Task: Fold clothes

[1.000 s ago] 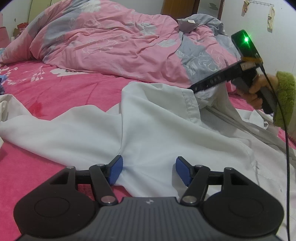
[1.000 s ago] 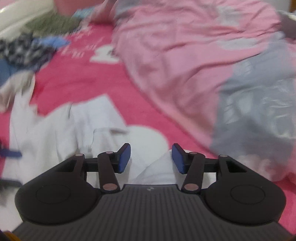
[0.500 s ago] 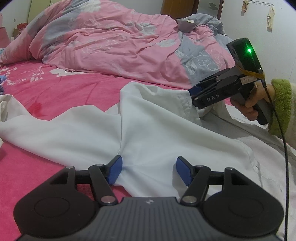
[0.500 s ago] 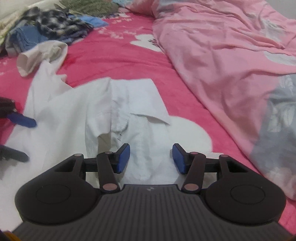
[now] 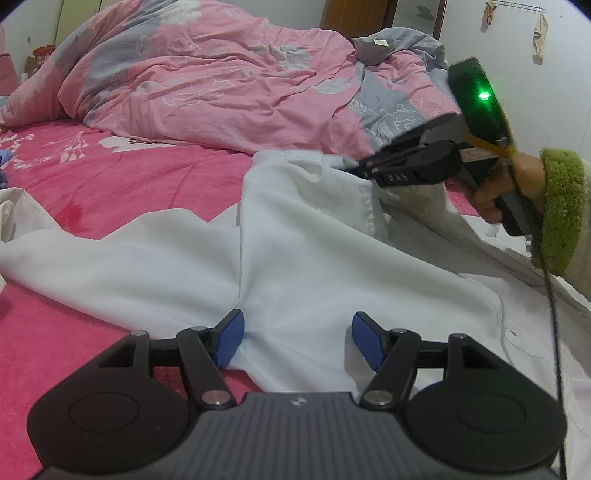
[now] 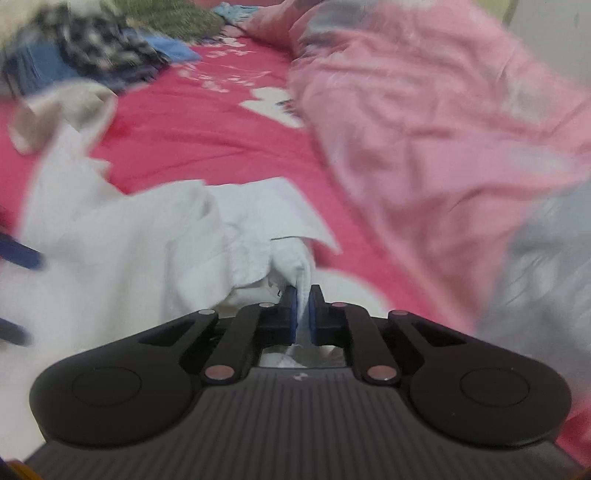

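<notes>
Right gripper point(image 6: 303, 310) has just pinched shut on white shirt point(image 6: 236, 236).

Bed with red floral sheet point(image 5: 122, 177), rumpled pink-grey duvet point(image 5: 207, 77), white wall point(image 5: 517, 55), wooden door point(image 5: 354, 16)

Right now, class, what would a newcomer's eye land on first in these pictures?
The white shirt sprawled across the bright pink bedsheet, with the rumpled pink duvet heaped behind. The right tongs have just closed, pinching a fold of it; the left tongs hover open over its near edge.
</notes>
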Demonstrator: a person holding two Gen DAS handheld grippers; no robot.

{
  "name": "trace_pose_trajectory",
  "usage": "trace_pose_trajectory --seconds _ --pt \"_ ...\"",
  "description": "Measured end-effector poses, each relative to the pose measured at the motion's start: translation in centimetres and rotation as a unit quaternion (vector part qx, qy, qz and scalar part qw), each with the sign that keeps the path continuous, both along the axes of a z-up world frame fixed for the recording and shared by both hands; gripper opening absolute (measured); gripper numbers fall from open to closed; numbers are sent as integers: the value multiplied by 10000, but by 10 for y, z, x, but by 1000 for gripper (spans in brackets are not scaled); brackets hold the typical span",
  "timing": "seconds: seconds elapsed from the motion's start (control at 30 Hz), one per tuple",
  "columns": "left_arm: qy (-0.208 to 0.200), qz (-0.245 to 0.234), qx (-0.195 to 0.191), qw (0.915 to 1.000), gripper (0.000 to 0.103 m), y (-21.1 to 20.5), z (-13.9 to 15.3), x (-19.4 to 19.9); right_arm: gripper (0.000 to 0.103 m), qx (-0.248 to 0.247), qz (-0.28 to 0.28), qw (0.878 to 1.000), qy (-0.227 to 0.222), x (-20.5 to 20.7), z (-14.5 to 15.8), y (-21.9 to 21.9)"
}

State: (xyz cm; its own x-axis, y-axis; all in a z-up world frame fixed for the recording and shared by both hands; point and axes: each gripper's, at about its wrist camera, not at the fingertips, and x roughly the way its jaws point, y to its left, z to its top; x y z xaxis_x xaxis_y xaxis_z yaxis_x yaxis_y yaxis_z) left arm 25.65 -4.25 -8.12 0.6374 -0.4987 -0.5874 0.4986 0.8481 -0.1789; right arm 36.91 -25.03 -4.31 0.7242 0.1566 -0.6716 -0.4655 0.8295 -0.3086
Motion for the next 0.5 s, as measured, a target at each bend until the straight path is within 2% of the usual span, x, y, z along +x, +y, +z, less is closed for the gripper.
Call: trace_pose_trajectory --seconds 0.07,0.17,0.3,0.37,0.43,0.47,0.5 --pt "-2 -2 4 10000 66 0 0 0 5 -415 -206 9982 -378 4 -1 5" --pt "-2 -13 -1 10000 66 0 0 0 5 -1055 -707 9876 -924 17 -10 15" --pt "-3 -20 1 10000 66 0 0 -1 8 -1339 -1224 9791 -922 43 -32 14" --pt "0 -21 -9 10000 67 0 0 -1 10 -1305 -1297 9813 -562 54 -43 8" --pt "4 -22 -14 10000 67 1 0 -1 14 -1036 -1281 9854 -432 57 -36 -2" --pt "2 -23 -8 10000 67 0 0 -1 27 -752 -1243 9890 -294 57 -26 -10" --pt "0 -23 -2 10000 67 0 0 -1 35 -452 -1201 9916 -146 57 -15 -18"
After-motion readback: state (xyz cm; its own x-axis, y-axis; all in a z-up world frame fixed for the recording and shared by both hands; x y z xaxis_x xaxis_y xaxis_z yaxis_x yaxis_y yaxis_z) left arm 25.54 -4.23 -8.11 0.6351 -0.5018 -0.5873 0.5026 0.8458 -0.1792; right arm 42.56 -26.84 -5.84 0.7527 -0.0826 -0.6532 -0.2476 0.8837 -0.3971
